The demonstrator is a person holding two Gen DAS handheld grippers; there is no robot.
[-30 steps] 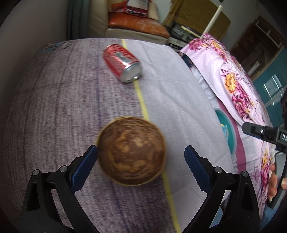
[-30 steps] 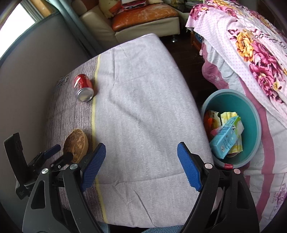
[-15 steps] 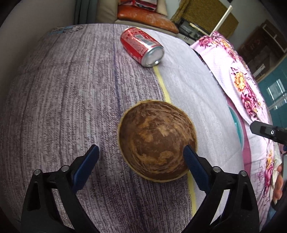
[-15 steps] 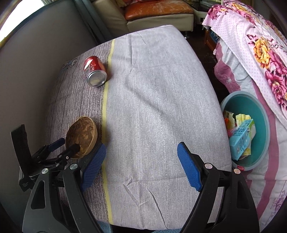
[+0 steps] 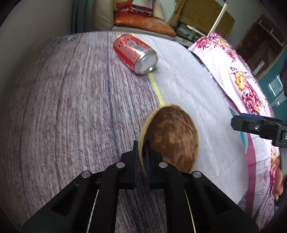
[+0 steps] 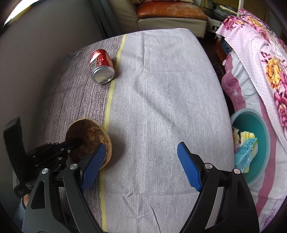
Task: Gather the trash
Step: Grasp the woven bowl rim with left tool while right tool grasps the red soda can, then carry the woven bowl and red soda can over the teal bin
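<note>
My left gripper (image 5: 140, 151) is shut on the near rim of a brown coconut shell half (image 5: 172, 138), tilted up on its edge on the cloth-covered table (image 5: 62, 107). The shell (image 6: 86, 136) and the left gripper (image 6: 70, 144) also show at the lower left of the right wrist view. A red soda can (image 5: 135, 53) lies on its side farther back, and shows in the right wrist view (image 6: 101, 66) too. My right gripper (image 6: 139, 167) is open and empty above the table's near part.
A teal bin (image 6: 265, 143) holding cartons and wrappers stands on the floor to the right of the table. A floral pink bedspread (image 6: 265, 62) hangs beside it. A sofa (image 6: 170, 14) stands behind the table.
My left gripper has closed on the shell's rim and tipped the shell up from flat. The right gripper has moved in over the table.
</note>
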